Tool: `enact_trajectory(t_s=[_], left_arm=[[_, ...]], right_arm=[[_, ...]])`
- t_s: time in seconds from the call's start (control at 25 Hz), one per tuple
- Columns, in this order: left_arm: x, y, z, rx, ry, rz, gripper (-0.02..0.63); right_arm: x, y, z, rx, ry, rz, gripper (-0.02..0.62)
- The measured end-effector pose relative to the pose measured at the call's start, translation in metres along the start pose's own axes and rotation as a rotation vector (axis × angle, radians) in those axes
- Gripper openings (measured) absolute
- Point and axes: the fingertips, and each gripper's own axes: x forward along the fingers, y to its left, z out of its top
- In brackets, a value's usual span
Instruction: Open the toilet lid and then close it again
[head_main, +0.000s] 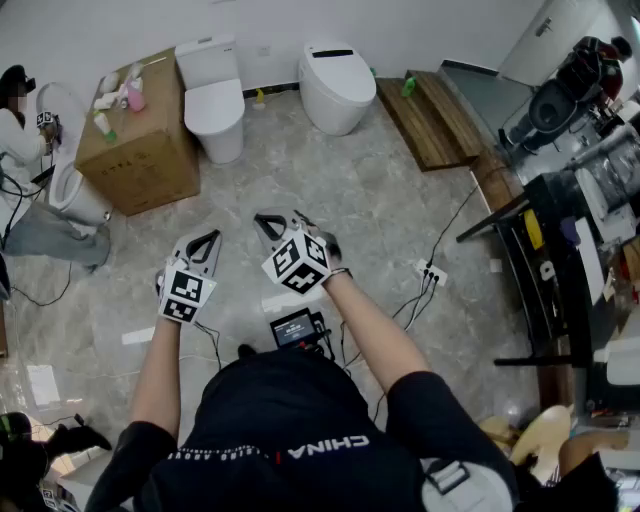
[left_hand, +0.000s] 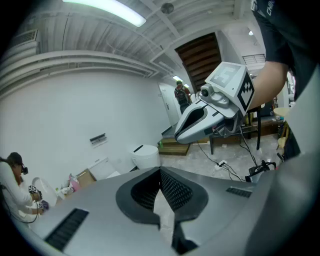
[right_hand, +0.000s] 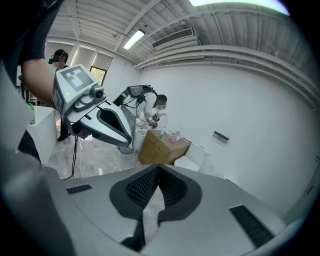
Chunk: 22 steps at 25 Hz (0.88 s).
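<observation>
My left tongs (left_hand: 160, 171) are closed tight, the ribbed pads pressed together with nothing between them, and my right tongs (right_hand: 158, 168) are the same, shut and empty. I hold both out in front of my chest, side by side and tipped a little downward, the left tongs just beside the right and not touching them. Under them is the pale marbled floor (head_main: 380, 210), with a small screen device (head_main: 294, 326) and its cables lying close to my feet and a white power strip (head_main: 431, 271) a bit off to my right. Both toilets are well ahead of me against the white wall. The toilet with a tank (head_main: 214, 100) stands ahead and slightly to the left with its lid (head_main: 216, 102) down. The tankless toilet (head_main: 336, 84) stands to its right, apart from it, and is closed too; I cannot tell which of the two is meant. A cardboard box (head_main: 140, 145) with a few bottles on top sits just left of the toilet with a tank. A low wooden platform (head_main: 430, 118) lies right of the tankless toilet. At the far left another person (head_main: 18, 130) bends over a third toilet (head_main: 76, 192).
</observation>
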Motion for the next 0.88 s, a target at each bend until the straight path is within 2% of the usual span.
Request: enact_trajectory(t_s=[0.2,0.48,0.88], left_arm=[[0.008,-0.001,0.004,-0.003,-0.011,-0.019,0.009],[0.009,0.000,0.006,-0.046,-0.036,-0.032,0.009],[0.018,-0.001,0.003,-0.043,-0.028,-0.056,0.009]], right_arm=[[0.001,-0.003,0.000,0.002,0.002,0.002,0.015],[0.004,-0.004,0.003,0.010,-0.007,0.013,0.015],[0.013,-0.003,-0.005,0.010,0.005,0.033,0.015]])
